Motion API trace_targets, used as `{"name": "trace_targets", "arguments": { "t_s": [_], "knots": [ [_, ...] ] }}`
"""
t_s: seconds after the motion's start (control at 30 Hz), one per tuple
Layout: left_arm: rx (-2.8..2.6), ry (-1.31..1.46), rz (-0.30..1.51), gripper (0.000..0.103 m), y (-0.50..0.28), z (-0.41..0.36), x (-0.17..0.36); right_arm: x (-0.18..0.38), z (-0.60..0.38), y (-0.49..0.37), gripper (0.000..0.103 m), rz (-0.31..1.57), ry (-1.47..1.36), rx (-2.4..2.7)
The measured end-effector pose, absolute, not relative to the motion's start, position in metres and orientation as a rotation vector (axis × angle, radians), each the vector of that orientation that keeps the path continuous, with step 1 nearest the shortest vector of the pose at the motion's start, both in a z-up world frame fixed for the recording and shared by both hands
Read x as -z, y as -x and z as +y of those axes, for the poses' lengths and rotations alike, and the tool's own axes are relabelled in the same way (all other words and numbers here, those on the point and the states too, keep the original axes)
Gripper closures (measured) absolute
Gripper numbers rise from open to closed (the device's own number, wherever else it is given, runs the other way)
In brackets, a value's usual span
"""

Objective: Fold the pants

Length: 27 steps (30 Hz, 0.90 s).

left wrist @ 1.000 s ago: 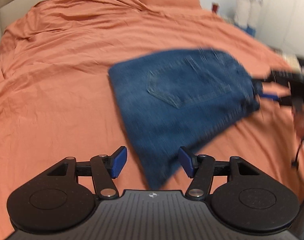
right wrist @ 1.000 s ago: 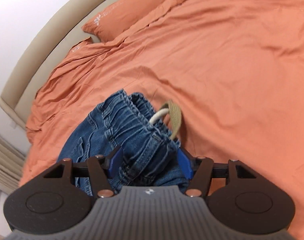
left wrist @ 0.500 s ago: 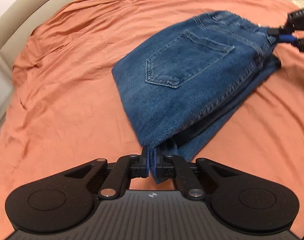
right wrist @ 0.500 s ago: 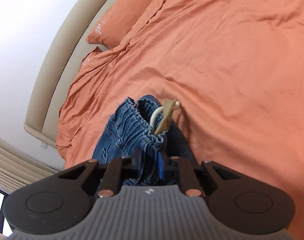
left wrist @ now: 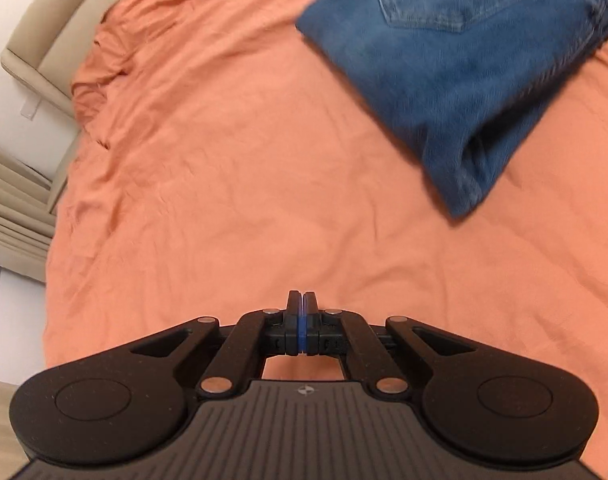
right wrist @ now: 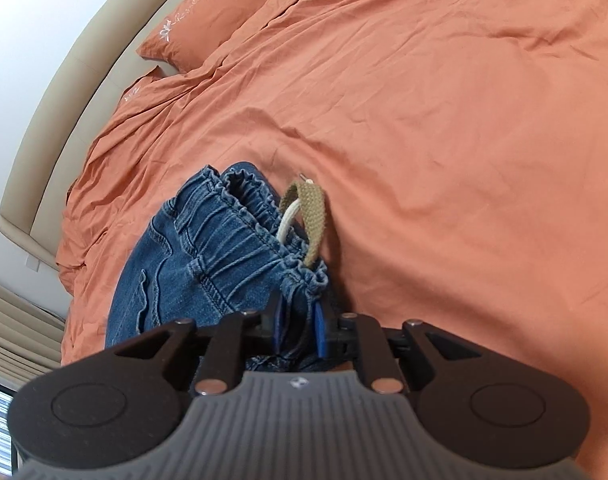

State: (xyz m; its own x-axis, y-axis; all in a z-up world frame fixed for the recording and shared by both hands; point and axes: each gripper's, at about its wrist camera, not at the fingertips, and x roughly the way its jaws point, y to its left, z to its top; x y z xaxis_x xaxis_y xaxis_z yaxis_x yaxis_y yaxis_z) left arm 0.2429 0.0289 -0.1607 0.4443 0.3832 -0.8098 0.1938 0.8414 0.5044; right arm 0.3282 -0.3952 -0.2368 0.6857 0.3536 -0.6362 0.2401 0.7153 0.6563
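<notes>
My left gripper has its jaws pressed together on nothing, over bare orange bedsheet. My right gripper pinches the gathered elastic waistband of the jeans, its jaws nearly closed on the denim. A tan strap and white cord stick out of the waistband. The folded jeans lie on the sheet, well beyond the left gripper, back pocket up.

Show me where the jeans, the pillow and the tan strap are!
jeans (left wrist: 456, 60): left wrist view, on the denim below the back pocket.
pillow (right wrist: 219, 20): right wrist view, on its orange middle.
tan strap (right wrist: 314, 216): right wrist view, on the woven loop at the waistband.
</notes>
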Motion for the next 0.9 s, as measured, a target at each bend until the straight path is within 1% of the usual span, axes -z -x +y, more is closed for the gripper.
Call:
{"name": "trace_targets", "arguments": {
  "t_s": [0.03, 0.13, 0.17, 0.3, 0.33, 0.37, 0.4, 0.5, 0.6, 0.63, 0.67, 0.7, 0.73, 0.83, 0.9],
  "knots": [
    [-0.125, -0.585, 1.112, 0.101, -0.244, 0.027, 0.155, 0.236, -0.395, -0.327, 0.091, 0.835, -0.792, -0.072],
    [-0.102, -0.566, 1.087, 0.091, -0.249, 0.018, 0.143, 0.233, -0.395, -0.324, 0.089, 0.835, -0.782, -0.076],
    [-0.092, -0.564, 1.081, 0.09, -0.249, 0.015, 0.139, 0.232, -0.395, -0.324, 0.089, 0.834, -0.78, -0.078],
    [-0.066, -0.574, 1.059, 0.089, -0.255, 0.007, 0.138, 0.23, -0.395, -0.323, 0.087, 0.837, -0.772, -0.079],
    [-0.056, -0.571, 1.057, 0.087, -0.256, 0.005, 0.137, 0.229, -0.396, -0.323, 0.085, 0.834, -0.769, -0.079],
    [-0.05, -0.569, 1.055, 0.086, -0.257, 0.003, 0.135, 0.228, -0.396, -0.322, 0.079, 0.832, -0.764, -0.075],
    [-0.045, -0.569, 1.05, 0.084, -0.257, 0.0, 0.134, 0.228, -0.397, -0.321, 0.077, 0.828, -0.759, -0.072],
    [-0.035, -0.557, 1.039, 0.082, -0.26, -0.006, 0.13, 0.226, -0.401, -0.321, 0.074, 0.823, -0.774, -0.076],
    [-0.023, -0.54, 1.005, 0.07, -0.265, -0.01, 0.124, 0.227, -0.405, -0.322, 0.061, 0.826, -0.788, -0.099],
    [-0.021, -0.534, 0.986, 0.062, -0.268, -0.01, 0.121, 0.227, -0.406, -0.324, 0.055, 0.829, -0.798, -0.113],
    [-0.019, -0.519, 0.968, 0.058, -0.272, -0.01, 0.118, 0.227, -0.407, -0.325, 0.052, 0.828, -0.807, -0.131],
    [-0.016, -0.491, 0.954, 0.051, -0.276, -0.008, 0.114, 0.226, -0.408, -0.326, 0.049, 0.826, -0.811, -0.143],
    [-0.015, -0.455, 0.946, 0.048, -0.282, -0.006, 0.111, 0.225, -0.409, -0.328, 0.045, 0.82, -0.811, -0.15],
    [-0.008, -0.298, 0.946, 0.046, -0.306, 0.009, 0.107, 0.222, -0.414, -0.336, 0.038, 0.802, -0.786, -0.164],
    [-0.011, -0.18, 0.95, 0.044, -0.323, 0.022, 0.11, 0.225, -0.418, -0.342, 0.038, 0.8, -0.795, -0.174]
  ]
}}
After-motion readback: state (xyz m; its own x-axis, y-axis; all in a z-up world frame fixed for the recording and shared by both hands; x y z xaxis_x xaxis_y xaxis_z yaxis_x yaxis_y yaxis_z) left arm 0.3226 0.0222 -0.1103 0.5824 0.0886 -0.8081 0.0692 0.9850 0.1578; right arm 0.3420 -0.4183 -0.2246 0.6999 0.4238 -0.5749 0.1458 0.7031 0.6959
